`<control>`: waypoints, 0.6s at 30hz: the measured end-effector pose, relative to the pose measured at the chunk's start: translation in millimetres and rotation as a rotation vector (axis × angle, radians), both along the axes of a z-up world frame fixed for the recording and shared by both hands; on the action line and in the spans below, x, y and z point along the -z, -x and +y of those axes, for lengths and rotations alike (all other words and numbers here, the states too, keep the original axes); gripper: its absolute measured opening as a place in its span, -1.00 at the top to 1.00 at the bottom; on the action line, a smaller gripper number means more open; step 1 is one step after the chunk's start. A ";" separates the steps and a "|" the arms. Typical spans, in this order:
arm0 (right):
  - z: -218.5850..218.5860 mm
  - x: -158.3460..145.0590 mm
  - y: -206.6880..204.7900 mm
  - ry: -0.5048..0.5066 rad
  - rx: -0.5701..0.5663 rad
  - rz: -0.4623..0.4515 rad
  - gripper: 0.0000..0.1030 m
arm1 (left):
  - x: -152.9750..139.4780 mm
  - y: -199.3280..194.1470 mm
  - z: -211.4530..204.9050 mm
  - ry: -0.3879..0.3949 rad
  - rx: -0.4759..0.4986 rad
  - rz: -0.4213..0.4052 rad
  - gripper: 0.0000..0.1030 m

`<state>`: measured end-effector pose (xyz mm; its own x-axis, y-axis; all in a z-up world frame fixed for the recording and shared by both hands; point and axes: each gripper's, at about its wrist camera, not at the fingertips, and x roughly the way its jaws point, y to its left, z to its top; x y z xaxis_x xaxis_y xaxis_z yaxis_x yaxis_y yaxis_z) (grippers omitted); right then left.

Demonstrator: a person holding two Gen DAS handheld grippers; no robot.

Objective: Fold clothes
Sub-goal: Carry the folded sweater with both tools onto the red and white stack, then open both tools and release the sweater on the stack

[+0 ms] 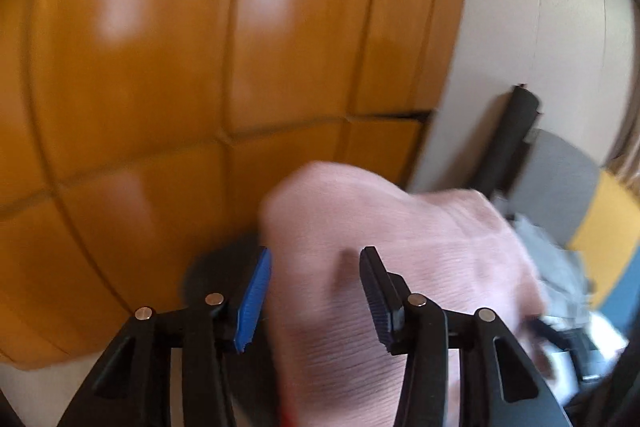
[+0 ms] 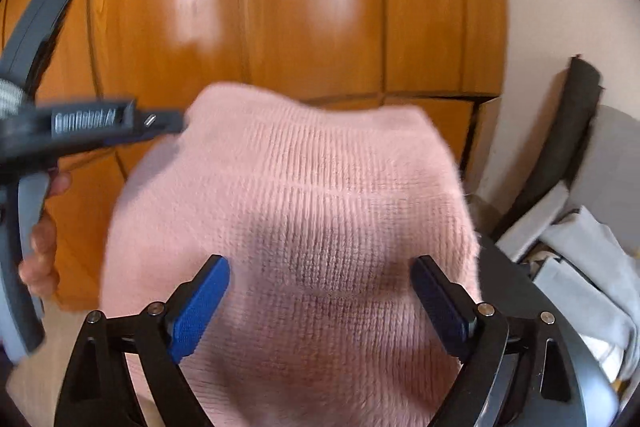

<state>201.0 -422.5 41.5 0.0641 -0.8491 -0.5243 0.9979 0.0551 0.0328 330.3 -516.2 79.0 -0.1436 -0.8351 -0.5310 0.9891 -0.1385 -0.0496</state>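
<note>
Between blue pads, ribbed pink knit (image 2: 316, 211)

A soft pale-pink ribbed knit garment (image 2: 304, 211) lies bunched in a rounded, humped heap in front of the glossy orange-brown wooden cabinet doors (image 2: 280, 7). Its fine vertical ribs run across the mound, crossed by a faint horizontal seam or fold line. The top edge sags into an uneven, slumped outline, and the surface looks fuzzy. From the left-side camera the same pink knit (image 1: 380, 247) mounds up similarly.
</note>
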 end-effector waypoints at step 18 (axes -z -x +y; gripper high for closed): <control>107.0 -5.6 -32.7 -0.064 0.338 0.095 -1.00 | 13.9 6.3 190.0 0.126 -0.036 -0.241 -0.36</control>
<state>233.7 -315.5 47.1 -0.2665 -0.7793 -0.5671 0.9581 -0.2781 -0.0681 324.0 -326.2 65.1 0.0059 -0.8989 -0.4381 0.9747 -0.0928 0.2035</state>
